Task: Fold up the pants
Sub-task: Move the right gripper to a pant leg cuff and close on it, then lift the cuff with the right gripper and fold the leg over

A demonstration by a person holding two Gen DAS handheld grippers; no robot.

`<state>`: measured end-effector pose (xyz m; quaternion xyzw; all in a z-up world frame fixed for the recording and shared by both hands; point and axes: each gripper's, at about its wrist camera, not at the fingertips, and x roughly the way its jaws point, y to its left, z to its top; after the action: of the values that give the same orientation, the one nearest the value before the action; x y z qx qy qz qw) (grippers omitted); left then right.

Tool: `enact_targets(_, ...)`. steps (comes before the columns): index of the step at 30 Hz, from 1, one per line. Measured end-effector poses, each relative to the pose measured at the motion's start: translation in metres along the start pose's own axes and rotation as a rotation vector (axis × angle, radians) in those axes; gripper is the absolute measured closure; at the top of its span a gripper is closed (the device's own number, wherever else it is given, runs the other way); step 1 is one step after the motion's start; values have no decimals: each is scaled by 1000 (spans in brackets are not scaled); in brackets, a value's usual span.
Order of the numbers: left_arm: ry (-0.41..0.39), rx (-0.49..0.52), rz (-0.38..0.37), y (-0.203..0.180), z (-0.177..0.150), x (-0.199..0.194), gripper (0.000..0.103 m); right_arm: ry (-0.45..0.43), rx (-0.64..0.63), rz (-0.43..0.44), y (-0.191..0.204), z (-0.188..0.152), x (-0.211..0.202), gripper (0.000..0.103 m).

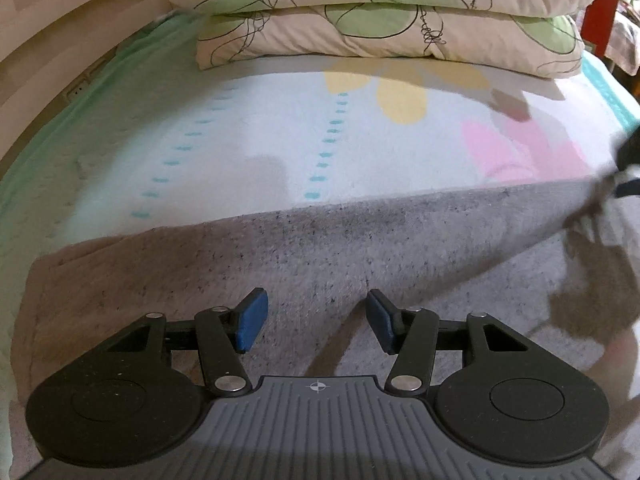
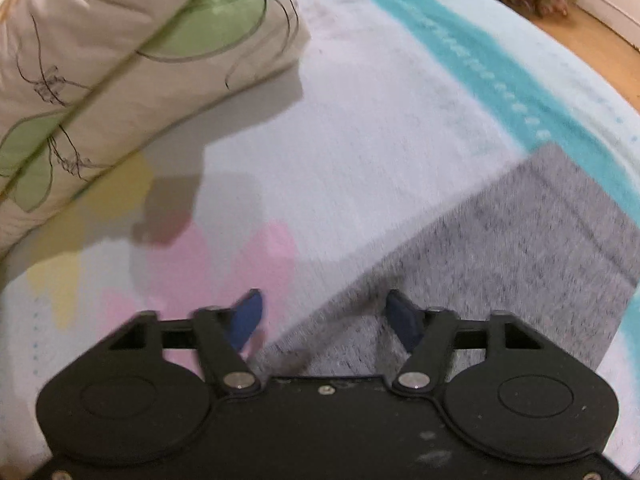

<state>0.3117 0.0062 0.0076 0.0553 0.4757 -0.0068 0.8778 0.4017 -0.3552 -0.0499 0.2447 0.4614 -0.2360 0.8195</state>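
Your left gripper (image 1: 314, 320) hangs spread wide over the grey pants (image 1: 320, 240); pillows (image 1: 380, 20) lie beyond.

- My pants (image 1: 328, 248) are heather grey, fuzzy knit, lying flat in a long band across the near edge of the bed (image 1: 260, 128).
- Their far edge runs straight.

Fuzzy grey knit pants (image 1: 320, 248) lie on a matt terry-cloth bedspread (image 1: 256, 136) near smooth cotton pillows (image 1: 384, 12).
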Motion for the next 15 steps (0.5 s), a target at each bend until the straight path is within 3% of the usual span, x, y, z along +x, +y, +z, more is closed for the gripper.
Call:
enact_targets(1, 2, -5, -6, 0, 2, 0, 50, 22, -6, 3, -1, -4, 2, 98)
enact_targets(2, 3, -10, -16, -1, 5, 0, 50, 38, -4, 9, -5, -7, 2, 100)
enact_targets(10, -10, -30, -103, -19, 31, -19, 50, -45, -13, 126, -43, -50, -60, 100)
enact_targets(15, 26, -67, -172, -31, 44, -19, 50, -64, 5, 192, -70, -88, -96, 100)
